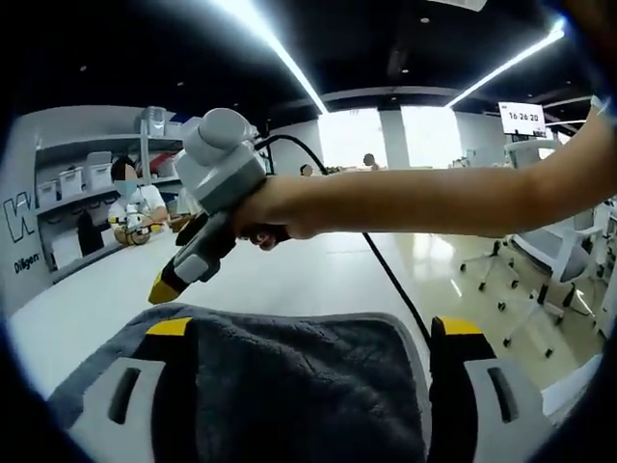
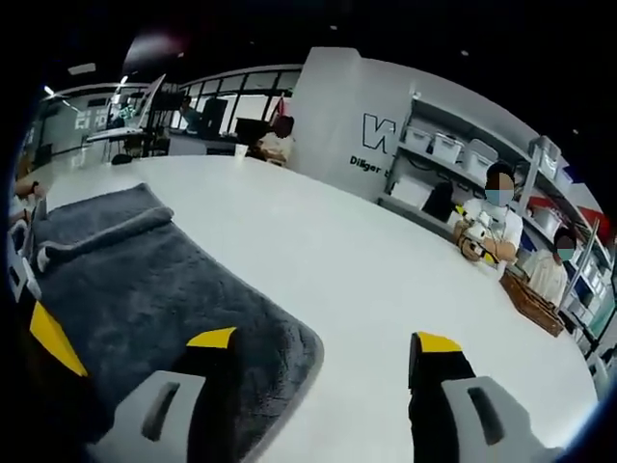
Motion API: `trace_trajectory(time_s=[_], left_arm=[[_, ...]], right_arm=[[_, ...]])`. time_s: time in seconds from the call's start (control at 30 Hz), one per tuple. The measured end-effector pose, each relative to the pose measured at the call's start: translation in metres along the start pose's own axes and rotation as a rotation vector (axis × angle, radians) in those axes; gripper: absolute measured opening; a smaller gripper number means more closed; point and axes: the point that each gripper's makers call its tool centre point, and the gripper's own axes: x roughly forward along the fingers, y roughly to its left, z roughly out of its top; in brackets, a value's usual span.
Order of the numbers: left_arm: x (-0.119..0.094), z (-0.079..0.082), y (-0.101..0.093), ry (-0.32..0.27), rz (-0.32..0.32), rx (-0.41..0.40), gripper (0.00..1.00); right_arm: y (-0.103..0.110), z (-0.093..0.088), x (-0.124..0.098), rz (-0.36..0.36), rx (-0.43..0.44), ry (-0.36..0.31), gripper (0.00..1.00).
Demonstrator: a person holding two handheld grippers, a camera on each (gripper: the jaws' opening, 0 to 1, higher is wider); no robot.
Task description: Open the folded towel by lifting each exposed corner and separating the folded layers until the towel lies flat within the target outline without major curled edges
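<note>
- While we work from left to right, we start in the left gripper view, where the left gripper (image 1: 307,405) has the dark grey towel (image 1: 299,386) filling the span between its yellow-tipped jaws; the cloth is raised up close to the camera, so we judge this gripper to be clamped on a fold or edge of it, though the contact itself is hidden.
- Beyond that fold, the right gripper (image 1: 166,286) hangs above the white table (image 1: 289,275), held by a hand (image 1: 275,207) on a bare forearm. Its yellow tips point down toward the table; from this angle we cannot tell how wide they stand.
- In the right gripper view, the towel (image 2: 145,289) lies on the white table (image 2: 386,289) at the left, part opened, with a folded band still doubled over at its far end.
- Its near rounded corner sits just under and beside the left jaw of the right gripper (image 2: 323,352), whose jaws stand wide apart with nothing between them, over bare table.
- At that view's left edge, a yellow tip of the left gripper (image 2: 53,338) sits against the towel's near side.
- We judge the towel soft, limp and light, with a plush pile that should give grip instead of slipping. It will sag and drape from any single hold.
- We think the best hold is a pinch on one layer at an exposed corner or hem, not on the thick folded band.
</note>
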Motion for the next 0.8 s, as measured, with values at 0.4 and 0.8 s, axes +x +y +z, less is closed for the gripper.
trace_trajectory(time_s=[0.4,0.8], left_arm=[[-0.012,-0.004,-0.003,0.014,-0.011,0.009,0.90],[-0.032,-0.006,0.007,0.024,0.022,0.014,0.88]], right_arm=[[0.014,0.016,0.001,0.013,-0.035,-0.005,0.61],[0.035,0.024,0.011,0.054,-0.066,0.003,0.56]])
